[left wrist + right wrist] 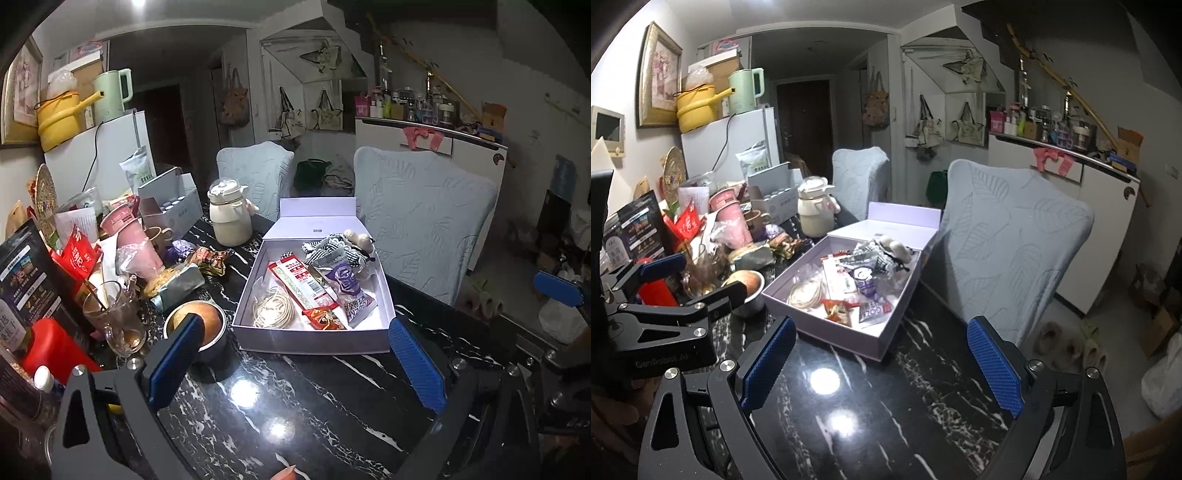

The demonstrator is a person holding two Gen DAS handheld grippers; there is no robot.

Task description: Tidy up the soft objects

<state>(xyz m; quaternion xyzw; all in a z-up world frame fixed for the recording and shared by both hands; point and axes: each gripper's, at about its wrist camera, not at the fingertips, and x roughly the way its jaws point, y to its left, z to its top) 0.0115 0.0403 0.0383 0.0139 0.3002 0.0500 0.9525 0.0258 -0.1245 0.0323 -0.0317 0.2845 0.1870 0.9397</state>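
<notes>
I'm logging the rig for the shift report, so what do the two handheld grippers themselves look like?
Both share one build. The left gripper and the right gripper have matte black, angular frames with silver screw heads at the joints. Each finger carries a bright blue pad with a fine ribbed texture. In the right wrist view, the left gripper's body bears pale lettering, too blurred to read with certainty. No cables or sleeves show.

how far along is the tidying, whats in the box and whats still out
Done: the open box already holds a striped plush toy, snack packets and a coiled cord. In hand: nothing; left gripper and right gripper are open. Left: crumpled wrappers and bags beside the cups.
</notes>
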